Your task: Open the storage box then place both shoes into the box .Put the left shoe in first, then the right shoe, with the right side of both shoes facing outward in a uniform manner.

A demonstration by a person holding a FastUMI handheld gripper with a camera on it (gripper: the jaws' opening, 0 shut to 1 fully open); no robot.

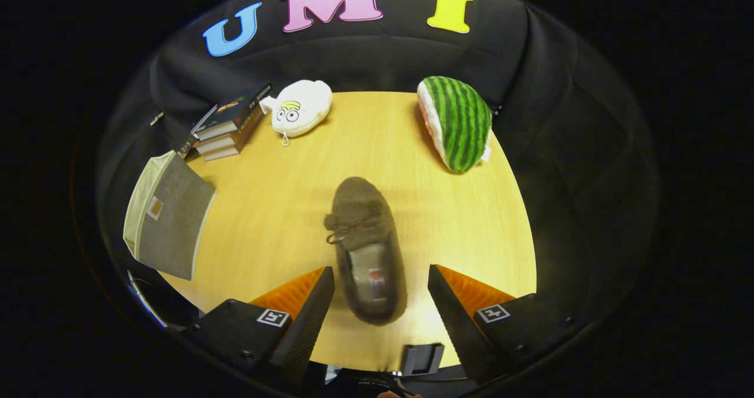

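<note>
The grey box (168, 218) sits at the table's (447, 221) left edge, well left of the shoe, its wall tilted. Beyond it, further left of the shoe's toe, lie stacked books (227, 130) and a white plush (300, 108). The brown shoe (366, 251) lies on the table, long axis running straight away from the gripper (382, 283), toe pointing away, heel between the fingers. The fingers are spread wide, holding nothing and clear of the shoe's sides. Right of the shoe's toe rests a watermelon plush (458, 122).
</note>
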